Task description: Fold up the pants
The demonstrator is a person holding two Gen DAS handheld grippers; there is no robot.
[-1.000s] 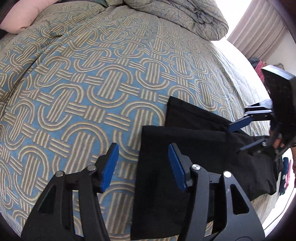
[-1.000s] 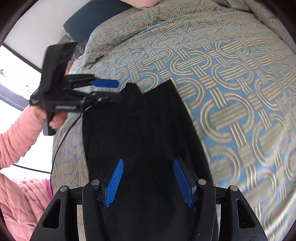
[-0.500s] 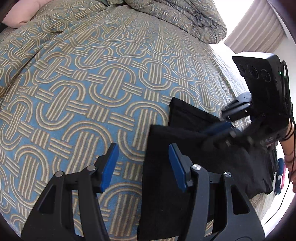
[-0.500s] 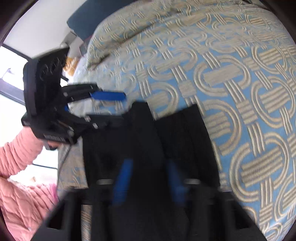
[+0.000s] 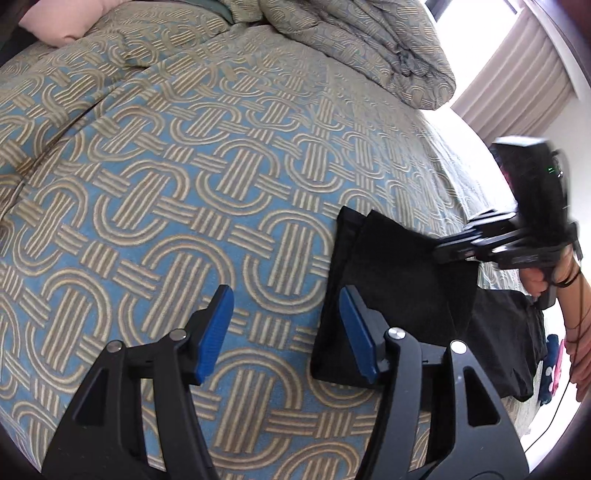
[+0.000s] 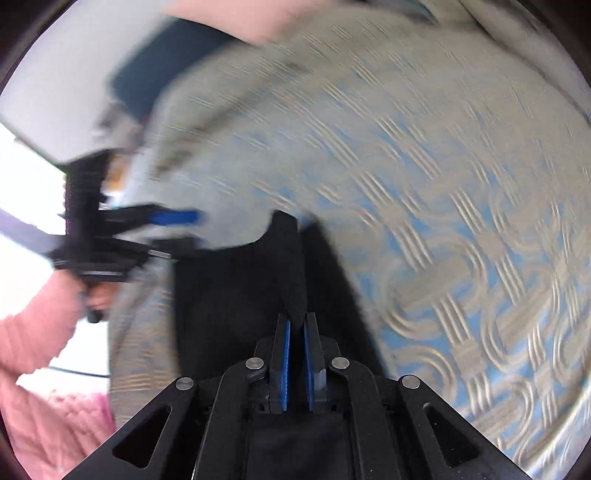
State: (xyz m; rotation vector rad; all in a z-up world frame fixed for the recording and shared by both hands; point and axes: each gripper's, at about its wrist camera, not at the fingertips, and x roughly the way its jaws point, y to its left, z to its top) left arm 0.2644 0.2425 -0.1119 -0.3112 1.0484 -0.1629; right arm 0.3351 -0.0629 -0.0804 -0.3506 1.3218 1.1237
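Note:
Black pants (image 5: 399,280) lie partly folded on the patterned blue-and-tan bedspread (image 5: 184,192). My left gripper (image 5: 284,332) is open and empty, its right finger over the pants' left edge. My right gripper (image 6: 295,328) is shut on a raised fold of the pants (image 6: 258,280) and lifts it off the bed. It also shows in the left wrist view (image 5: 458,251), gripping the pants' far edge. The left gripper shows in the right wrist view (image 6: 177,229), open beside the pants. The right wrist view is blurred by motion.
A bunched duvet (image 5: 369,48) lies at the far end of the bed, with a pink pillow (image 5: 62,22) at the far left. Curtains (image 5: 517,85) hang at a bright window beyond the bed's right edge. A pink-sleeved arm (image 6: 33,332) holds the left gripper.
My right gripper has closed on the pants and pulled a fold up and over. The left gripper has stayed open and drawn slightly left of the pants.

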